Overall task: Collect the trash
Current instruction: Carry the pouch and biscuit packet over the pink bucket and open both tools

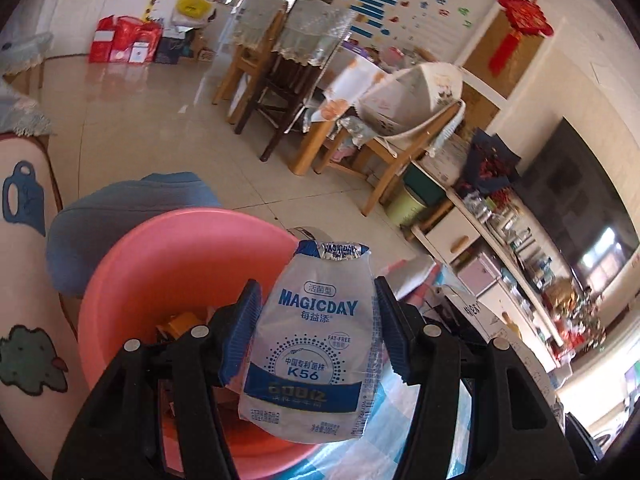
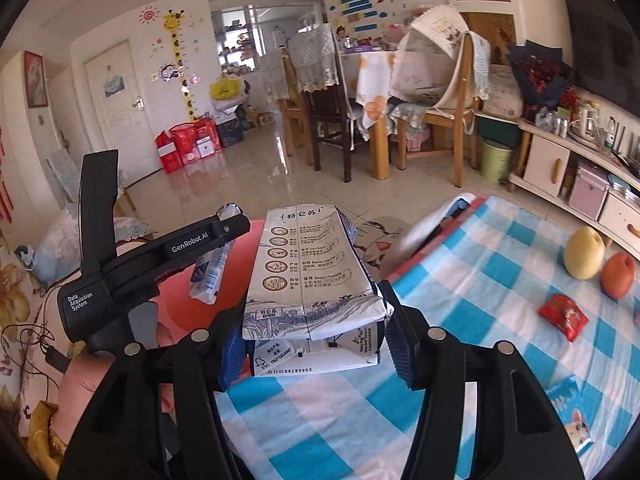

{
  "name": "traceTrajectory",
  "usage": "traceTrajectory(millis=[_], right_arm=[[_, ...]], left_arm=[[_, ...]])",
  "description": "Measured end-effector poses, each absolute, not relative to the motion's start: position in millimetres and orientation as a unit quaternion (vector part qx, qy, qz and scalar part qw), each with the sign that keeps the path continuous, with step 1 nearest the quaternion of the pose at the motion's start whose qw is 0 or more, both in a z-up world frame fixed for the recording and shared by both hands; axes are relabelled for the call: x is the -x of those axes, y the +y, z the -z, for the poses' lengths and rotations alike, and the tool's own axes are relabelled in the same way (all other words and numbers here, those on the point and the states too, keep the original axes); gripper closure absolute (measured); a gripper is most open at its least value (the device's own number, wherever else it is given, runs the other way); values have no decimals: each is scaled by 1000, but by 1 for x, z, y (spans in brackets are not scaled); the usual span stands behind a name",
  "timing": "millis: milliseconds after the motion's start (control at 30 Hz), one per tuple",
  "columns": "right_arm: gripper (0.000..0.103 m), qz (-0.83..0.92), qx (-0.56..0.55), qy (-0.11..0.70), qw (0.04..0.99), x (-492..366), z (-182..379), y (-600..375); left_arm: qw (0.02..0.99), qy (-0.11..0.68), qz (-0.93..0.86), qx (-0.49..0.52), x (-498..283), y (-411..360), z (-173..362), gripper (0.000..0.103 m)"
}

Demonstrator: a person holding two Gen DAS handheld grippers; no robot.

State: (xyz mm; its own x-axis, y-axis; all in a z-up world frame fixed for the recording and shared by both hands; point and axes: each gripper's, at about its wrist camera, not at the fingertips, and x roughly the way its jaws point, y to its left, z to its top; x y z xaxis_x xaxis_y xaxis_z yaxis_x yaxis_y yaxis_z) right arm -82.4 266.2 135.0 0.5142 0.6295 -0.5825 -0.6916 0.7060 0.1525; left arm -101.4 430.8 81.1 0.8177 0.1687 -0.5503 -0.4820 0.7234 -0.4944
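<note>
My left gripper is shut on a white and blue MAGICDAY drink bottle, held upright over the near rim of a pink basin that has some scraps inside. My right gripper is shut on a flattened white milk carton, held just above the blue checked tablecloth. In the right wrist view the left gripper's body and its bottle sit to the left, over the pink basin.
On the cloth to the right lie a yellow pear, an orange fruit, a red wrapper and a blue packet. A dining table with chairs and a low cabinet stand beyond.
</note>
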Motion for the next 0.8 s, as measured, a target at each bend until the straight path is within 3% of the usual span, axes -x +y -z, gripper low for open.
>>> traceTrajectory(millis=[167,233,267,400,800], right_arm=[[44,-402,56,322,855,70,-121,318],[42,-396,68,340,850,64,-108,332],[36,-385,73,346,852,63,-102,336],[15,-364,51,352,861,66,-92,313],[10,-280,46,354,891,96,-82,212]], left_arm=[[880,240,-218,346,106,459,-70,44],[877,241,-227,347,106,465,-67,32],[875,244,-239,344,105,466,-66,23],[874,230,-251,346,111,467,-68,19],[917,181,-207,288,113,424,-85,10]])
